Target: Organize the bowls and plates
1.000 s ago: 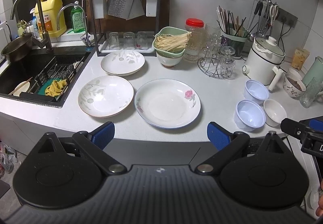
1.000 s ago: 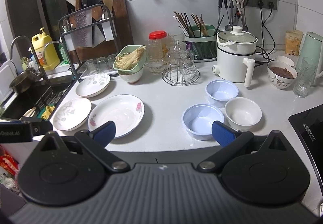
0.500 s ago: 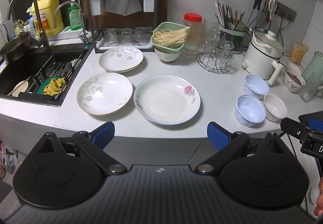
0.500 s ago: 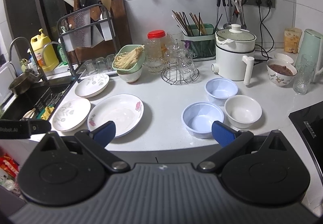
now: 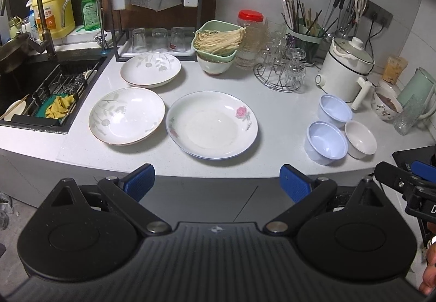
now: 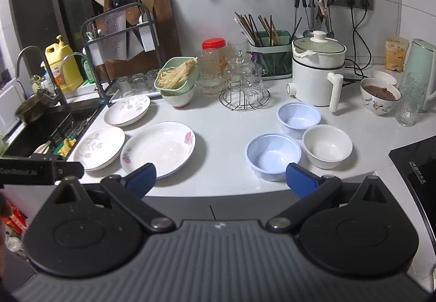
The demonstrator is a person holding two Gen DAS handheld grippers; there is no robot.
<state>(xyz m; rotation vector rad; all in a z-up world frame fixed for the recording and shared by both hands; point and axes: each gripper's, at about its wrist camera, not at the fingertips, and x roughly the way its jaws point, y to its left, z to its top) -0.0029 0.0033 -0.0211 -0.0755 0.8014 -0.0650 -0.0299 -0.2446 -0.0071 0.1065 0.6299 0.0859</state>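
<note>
Both tongs have drawn back slightly from the tabletop (image 5: 275,122) since a second ago; plates and bowls unmoved. Left tongs (image 5: 216,178) spread wide, empty, blue ribbed pads; ahead of them the rose-print plate (image 5: 212,124), glossy and shallow, with two leaf-print plates (image 5: 127,115) to their left. Right tongs (image 6: 220,176) likewise wide, empty. Just beyond their right pad: two pale-blue bowls (image 6: 273,156) (smooth, round) and one white bowl (image 6: 327,145), clustered close.

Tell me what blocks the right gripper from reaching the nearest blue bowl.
Nothing visible. The right gripper is open at the counter edge, and the nearest blue bowl sits just ahead of its right finger, with only bare counter between. The white bowl stands beside it, not in front.
</note>
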